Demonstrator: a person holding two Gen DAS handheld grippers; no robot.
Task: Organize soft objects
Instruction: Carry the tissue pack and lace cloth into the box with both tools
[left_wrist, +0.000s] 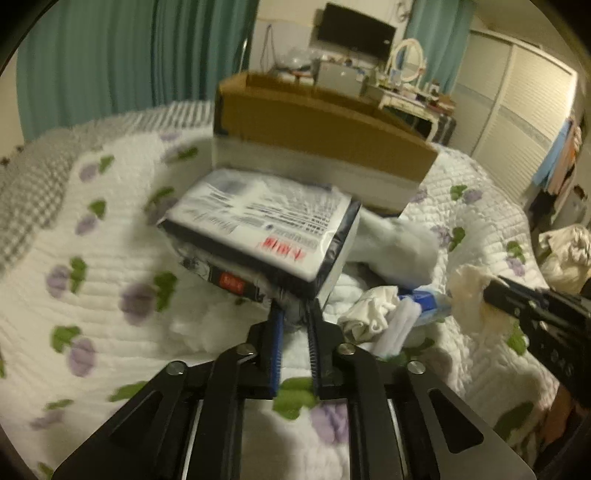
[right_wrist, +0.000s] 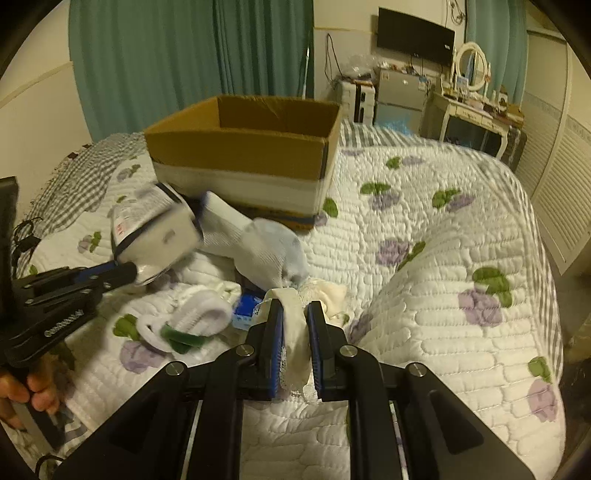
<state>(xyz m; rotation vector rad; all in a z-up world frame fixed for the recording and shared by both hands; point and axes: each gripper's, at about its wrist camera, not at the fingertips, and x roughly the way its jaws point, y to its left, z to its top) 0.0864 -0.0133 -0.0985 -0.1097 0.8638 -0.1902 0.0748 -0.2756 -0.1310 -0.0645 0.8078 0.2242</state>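
Note:
My left gripper is shut on the near end of a white plastic-wrapped pack with dark edges and a red label, held above the quilt in front of an open cardboard box. The pack and left gripper also show at the left of the right wrist view. My right gripper is shut on a cream cloth; it shows at the right of the left wrist view with the cloth. The box stands behind the pile.
On the floral quilt lie a white sock, a rolled white item, a small blue packet and a green strip. A dresser with mirror and a wall TV stand beyond the bed.

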